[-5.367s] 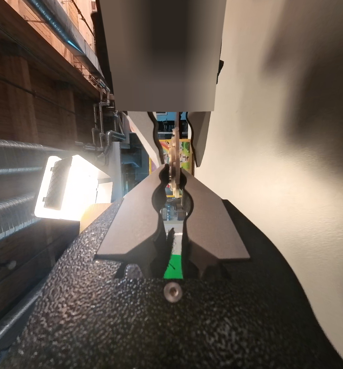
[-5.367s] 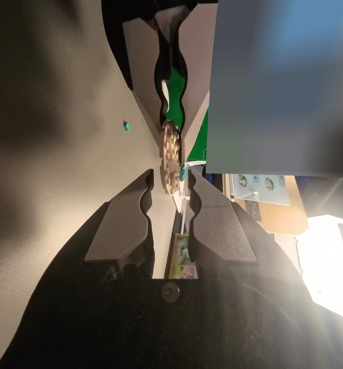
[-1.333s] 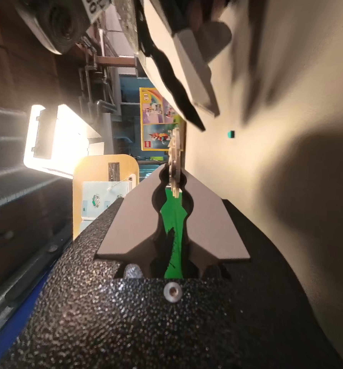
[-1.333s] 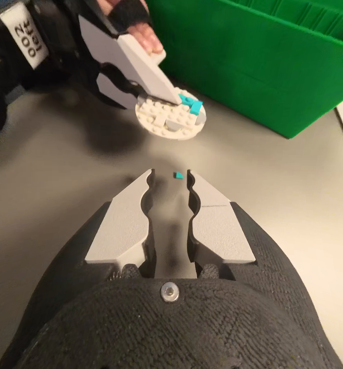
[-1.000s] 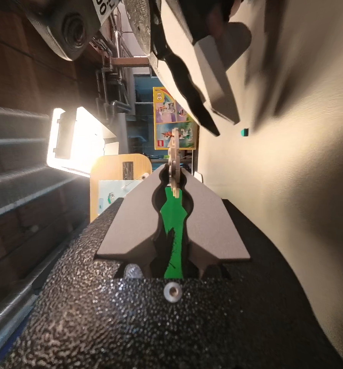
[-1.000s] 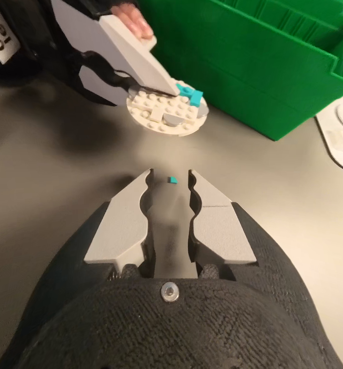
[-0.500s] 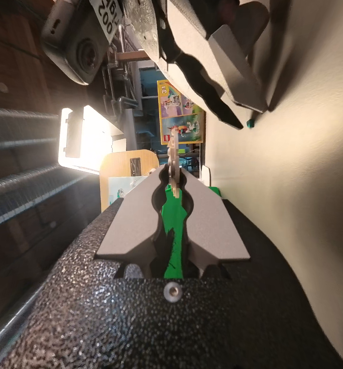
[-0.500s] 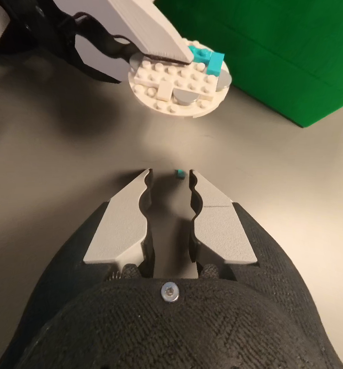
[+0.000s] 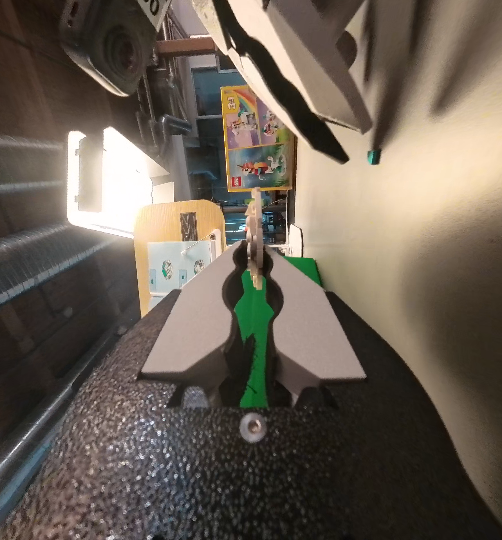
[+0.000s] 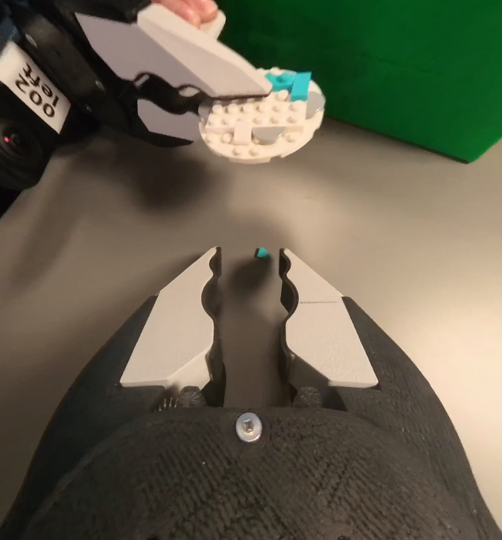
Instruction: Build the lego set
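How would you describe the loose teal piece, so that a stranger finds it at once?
Start at the grey table before the green bin. The teal piece lies alone there, between the open right gripper's fingertips. The other teal bricks sit on the round white plate.

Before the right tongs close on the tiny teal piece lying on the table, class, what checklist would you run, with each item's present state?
1. Right tongs open: ok.
2. Tiny teal lego piece between the tips: ok, nearer the right tip.
3. Piece lying free on the grey table: ok.
4. Left tongs gripping the round white studded lego plate: ok.
5. Plate clear of the piece: ok.
6. Tips down at table level: cannot tell.
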Available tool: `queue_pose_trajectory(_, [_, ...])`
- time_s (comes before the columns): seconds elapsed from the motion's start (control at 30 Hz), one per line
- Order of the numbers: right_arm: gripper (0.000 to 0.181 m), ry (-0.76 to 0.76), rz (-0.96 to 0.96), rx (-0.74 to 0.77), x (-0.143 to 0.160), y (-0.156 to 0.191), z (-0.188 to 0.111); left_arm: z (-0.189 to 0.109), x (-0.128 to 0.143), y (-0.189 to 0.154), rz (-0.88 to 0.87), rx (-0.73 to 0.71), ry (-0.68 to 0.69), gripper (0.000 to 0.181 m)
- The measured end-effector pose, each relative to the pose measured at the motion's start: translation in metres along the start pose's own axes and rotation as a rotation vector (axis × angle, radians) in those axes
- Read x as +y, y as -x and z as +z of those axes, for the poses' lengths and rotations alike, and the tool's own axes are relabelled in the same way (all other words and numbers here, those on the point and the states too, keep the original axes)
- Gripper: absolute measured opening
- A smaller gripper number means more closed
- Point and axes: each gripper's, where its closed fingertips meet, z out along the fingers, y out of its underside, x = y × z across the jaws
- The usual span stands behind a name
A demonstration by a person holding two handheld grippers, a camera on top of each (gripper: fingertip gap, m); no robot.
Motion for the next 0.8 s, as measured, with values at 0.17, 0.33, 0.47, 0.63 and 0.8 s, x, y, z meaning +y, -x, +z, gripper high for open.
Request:
queue_pose_trajectory(0.17, [0.039,0.037,-0.003,-0.022,0.004,0.003,0.004,0.001,-0.002,-0.004,0.003,0.020,-0.009,0.006])
queue_pose_trajectory(0.33, [0.037,0.067,-0.027,-0.028,0.008,0.006,0.007,0.001,-0.001,-0.004,0.004,0.020,-0.005,0.006])
queue_pose_trajectory(0.47, [0.031,0.071,-0.035,-0.064,0.010,0.014,0.005,0.001,0.000,-0.003,0.001,0.020,-0.003,0.006])
queue_pose_trajectory(0.63, [0.025,0.070,-0.042,-0.133,0.013,0.027,0.001,0.000,0.000,-0.002,-0.007,0.018,-0.008,0.006])
queue_pose_trajectory(0.8, [0.024,-0.001,-0.099,-0.016,0.000,0.011,0.000,0.000,-0.002,-0.003,-0.011,0.023,-0.016,0.006])
